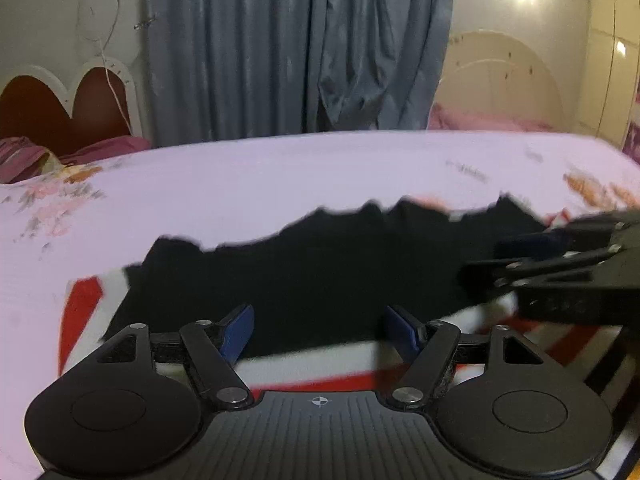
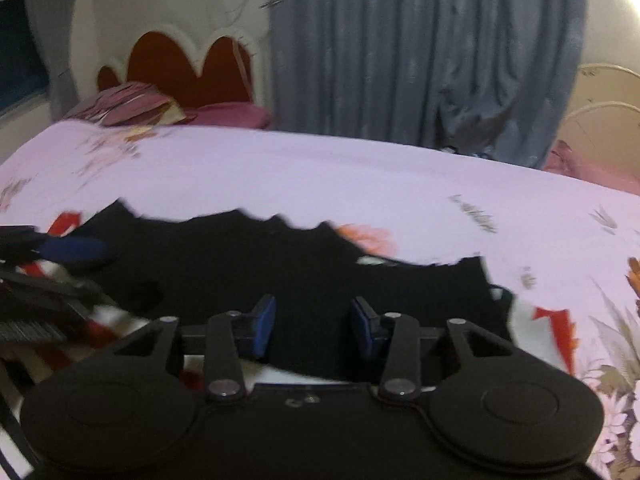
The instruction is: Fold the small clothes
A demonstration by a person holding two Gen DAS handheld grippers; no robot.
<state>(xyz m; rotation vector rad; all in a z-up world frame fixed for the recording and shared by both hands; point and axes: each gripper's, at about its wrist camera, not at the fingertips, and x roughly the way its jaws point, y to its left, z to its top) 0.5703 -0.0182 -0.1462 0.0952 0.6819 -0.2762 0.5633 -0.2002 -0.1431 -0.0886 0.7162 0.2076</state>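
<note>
A black garment (image 1: 320,272) lies spread across the middle of the left wrist view, on a red-and-white patterned cloth (image 1: 80,300) over the lilac floral bedsheet (image 1: 280,176). The left gripper (image 1: 318,330) sits at the garment's near edge, its blue pads spread apart with nothing between them. The right gripper (image 2: 313,328) is likewise spread at the lower centre of its own view, over the black fabric. Grey-blue curtains (image 1: 300,48) hang behind the bed; a heart-shaped headboard (image 1: 60,100) stands upper left.
</note>
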